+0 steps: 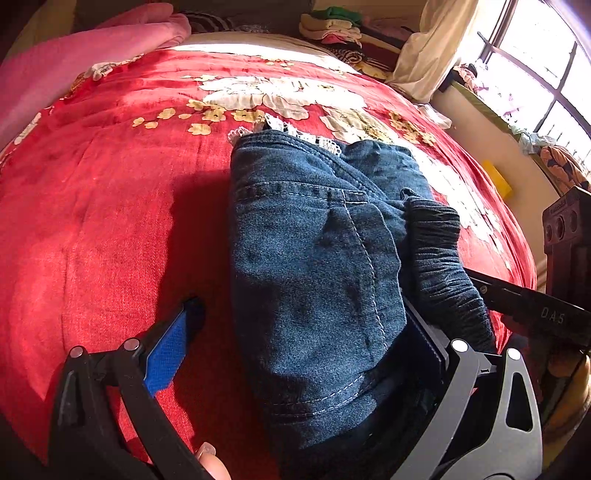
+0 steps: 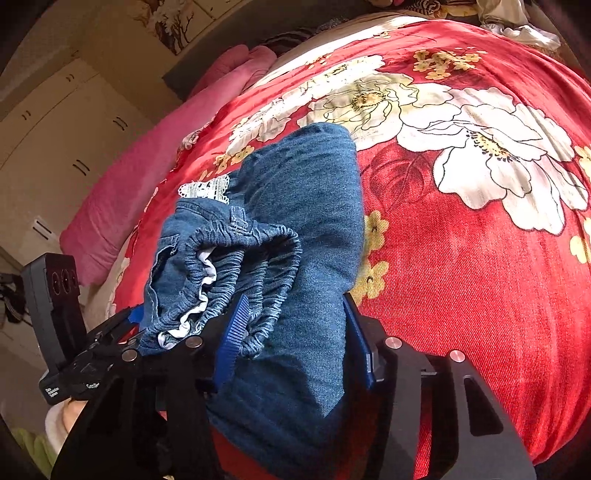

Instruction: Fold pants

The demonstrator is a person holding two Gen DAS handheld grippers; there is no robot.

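Small blue denim pants (image 1: 317, 258) with white lace trim and an elastic waistband lie folded into a bundle on the red floral bedspread (image 1: 110, 203). My left gripper (image 1: 306, 332) is open, its jaws wide apart on either side of the bundle's near end; the left blue pad (image 1: 166, 354) rests on the bedspread. In the right wrist view the pants (image 2: 303, 221) sit between the jaws of my right gripper (image 2: 295, 332), which presses the folded denim and waistband (image 2: 236, 258) between its blue pads (image 2: 232, 332). The left gripper's body (image 2: 62, 317) shows at the left.
A pink blanket (image 1: 74, 66) lies at the bed's far left. Stacked clothes (image 1: 332, 26) and a curtain (image 1: 436, 48) stand behind the bed, with a window (image 1: 535, 62) at right. White wardrobe doors (image 2: 55, 140) are left of the bed.
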